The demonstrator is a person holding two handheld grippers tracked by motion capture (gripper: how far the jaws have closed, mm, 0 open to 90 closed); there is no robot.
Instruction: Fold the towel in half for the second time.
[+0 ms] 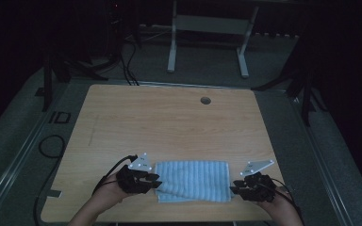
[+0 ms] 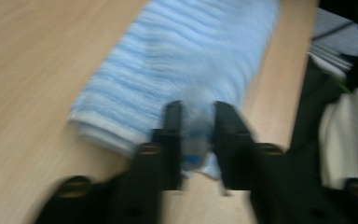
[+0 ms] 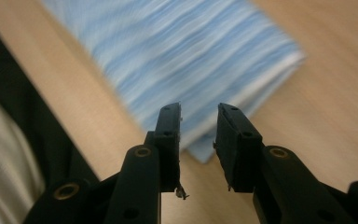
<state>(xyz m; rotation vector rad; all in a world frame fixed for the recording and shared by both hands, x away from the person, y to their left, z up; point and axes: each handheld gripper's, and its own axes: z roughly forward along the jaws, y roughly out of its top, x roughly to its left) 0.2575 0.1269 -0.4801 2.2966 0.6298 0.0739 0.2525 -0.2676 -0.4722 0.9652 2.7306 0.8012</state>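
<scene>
Between your two tongs lies the folded light-blue ribbed cloth towel [image 1: 193,181], flat on the pale wooden counter [image 1: 169,117] near its front edge. Your left tongs [image 1: 154,179] sit at the towel's left end, jaws a narrow gap apart; the left gripper view is blurred, and a bit of blue cloth shows in the gap, though the pads do not look pressed on it. Your right tongs [image 1: 234,187] sit just off the towel's right end, jaws also narrowly parted and holding nothing, with the towel's corner [image 3: 200,151] just ahead of them. By my reading, a fold is finished and you are letting go. Next, either take fresh corners for another fold or draw both tongs clear without dragging the layers.
</scene>
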